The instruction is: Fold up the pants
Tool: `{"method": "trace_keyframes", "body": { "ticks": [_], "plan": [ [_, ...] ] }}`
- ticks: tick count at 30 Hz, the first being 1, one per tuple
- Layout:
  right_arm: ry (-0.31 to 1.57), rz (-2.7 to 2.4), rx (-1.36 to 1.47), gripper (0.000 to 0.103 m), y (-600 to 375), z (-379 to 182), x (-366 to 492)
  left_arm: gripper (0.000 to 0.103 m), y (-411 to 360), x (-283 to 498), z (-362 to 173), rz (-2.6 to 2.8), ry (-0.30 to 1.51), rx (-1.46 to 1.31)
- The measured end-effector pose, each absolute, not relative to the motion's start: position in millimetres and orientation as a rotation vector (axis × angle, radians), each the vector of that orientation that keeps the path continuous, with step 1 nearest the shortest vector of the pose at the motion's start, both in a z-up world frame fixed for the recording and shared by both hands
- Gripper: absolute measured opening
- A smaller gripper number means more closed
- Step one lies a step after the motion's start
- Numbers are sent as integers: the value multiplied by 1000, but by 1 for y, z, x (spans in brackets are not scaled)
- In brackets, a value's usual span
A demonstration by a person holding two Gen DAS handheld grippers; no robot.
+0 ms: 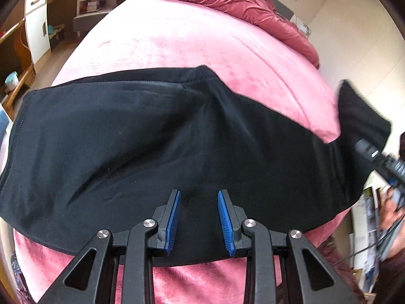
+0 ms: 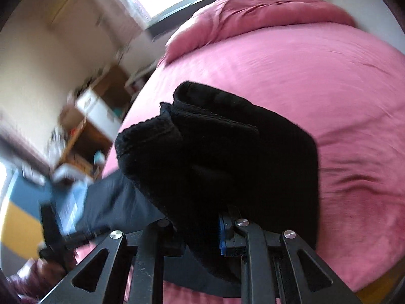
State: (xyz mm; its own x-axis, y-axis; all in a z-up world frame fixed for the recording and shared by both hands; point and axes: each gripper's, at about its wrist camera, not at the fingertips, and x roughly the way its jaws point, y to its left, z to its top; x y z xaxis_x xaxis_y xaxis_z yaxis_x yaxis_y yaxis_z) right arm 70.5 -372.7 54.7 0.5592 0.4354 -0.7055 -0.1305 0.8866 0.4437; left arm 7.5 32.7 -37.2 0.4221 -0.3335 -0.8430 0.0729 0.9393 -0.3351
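The bed (image 1: 177, 40) with its pink velvety cover fills most of what I see, and everything else sits relative to it. At its far end lies a bunched darker pink duvet (image 1: 235, 0). Beyond the bed's left side stands a wooden desk with a white cabinet (image 1: 36, 22). Across the near part of the bed the black pants (image 1: 141, 136) lie spread flat, one end reaching the bed's left edge, the other end lifted off the cover at the bed's right side. That raised end is bunched in my right gripper (image 2: 200, 230), whose fingers are clamped on the thick black fabric, the hem folds (image 2: 177, 116) standing up in front of the camera above the bed; this view is blurred. My left gripper (image 1: 199, 202) hangs just above the pants near the bed's near edge, its blue-padded fingers (image 1: 174, 217) spread apart with nothing between them.
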Motion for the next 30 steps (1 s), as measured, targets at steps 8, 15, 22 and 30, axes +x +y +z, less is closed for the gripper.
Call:
{"method": "trace_keyframes", "body": {
  "ticks": [8, 15, 22, 30],
  "plan": [
    [1090, 452, 121, 19, -266, 9, 80, 31, 21, 14, -16, -396, 1127, -375],
    [1110, 453, 48, 34, -248, -6, 83, 55, 9, 37, -24, -505, 1187, -549],
    [1076, 519, 6, 58, -237, -3, 56, 74, 0, 63, -40, -529, 1259, -732],
    [1036, 350, -26, 66, -272, 17, 31, 57, -31, 78, -63, -521, 1405, -711]
  ]
}}
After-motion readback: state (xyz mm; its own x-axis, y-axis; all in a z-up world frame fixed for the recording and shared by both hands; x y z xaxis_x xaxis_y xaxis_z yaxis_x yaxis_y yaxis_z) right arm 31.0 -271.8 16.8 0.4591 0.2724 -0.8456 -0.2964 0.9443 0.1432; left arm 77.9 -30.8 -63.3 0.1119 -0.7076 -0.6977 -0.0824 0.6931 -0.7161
